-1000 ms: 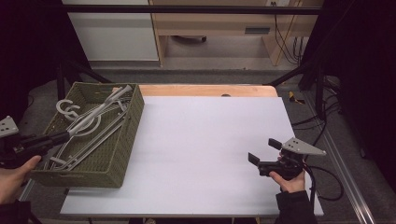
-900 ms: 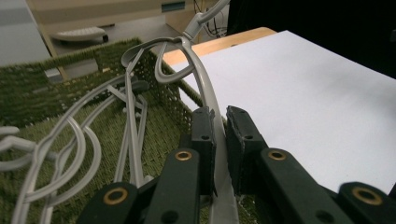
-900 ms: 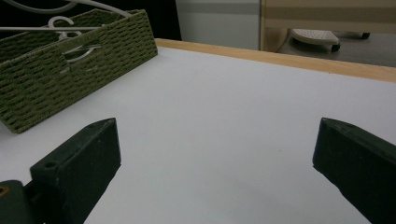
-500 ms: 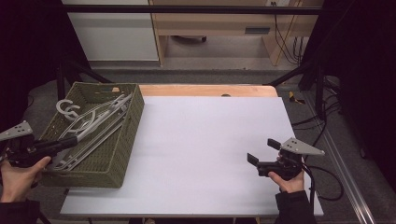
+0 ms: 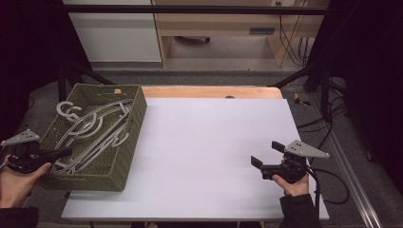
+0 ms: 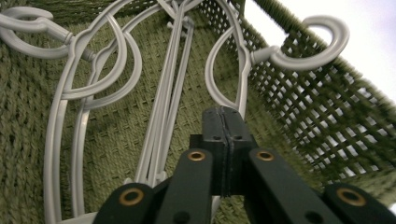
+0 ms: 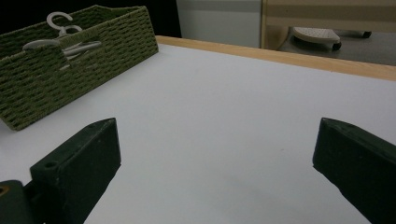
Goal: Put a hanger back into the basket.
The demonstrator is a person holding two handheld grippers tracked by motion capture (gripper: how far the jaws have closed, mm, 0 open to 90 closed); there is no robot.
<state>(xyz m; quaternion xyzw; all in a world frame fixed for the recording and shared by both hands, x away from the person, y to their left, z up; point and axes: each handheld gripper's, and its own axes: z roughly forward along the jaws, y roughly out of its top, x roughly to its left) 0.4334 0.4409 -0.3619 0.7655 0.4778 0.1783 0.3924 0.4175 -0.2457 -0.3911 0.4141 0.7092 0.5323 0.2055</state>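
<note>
Hangers [image 6: 163, 98] all sit in the green basket [image 5: 130, 137] at the table's left edge; none is out on the white table [image 5: 214, 152], so the unloading looks barely begun. Left gripper [image 6: 226, 122] is down inside the basket, jaws pressed together; I can't tell if a hanger wire is pinched. Right gripper [image 5: 270, 154] waits over bare tabletop, jaws wide apart, nothing between. Every hanger is left to lift out.

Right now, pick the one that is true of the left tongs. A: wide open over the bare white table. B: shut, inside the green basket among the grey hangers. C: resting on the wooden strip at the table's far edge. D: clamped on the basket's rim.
B: the left tongs have their jaws pressed together, inside the green basket among the grey hangers.
</note>
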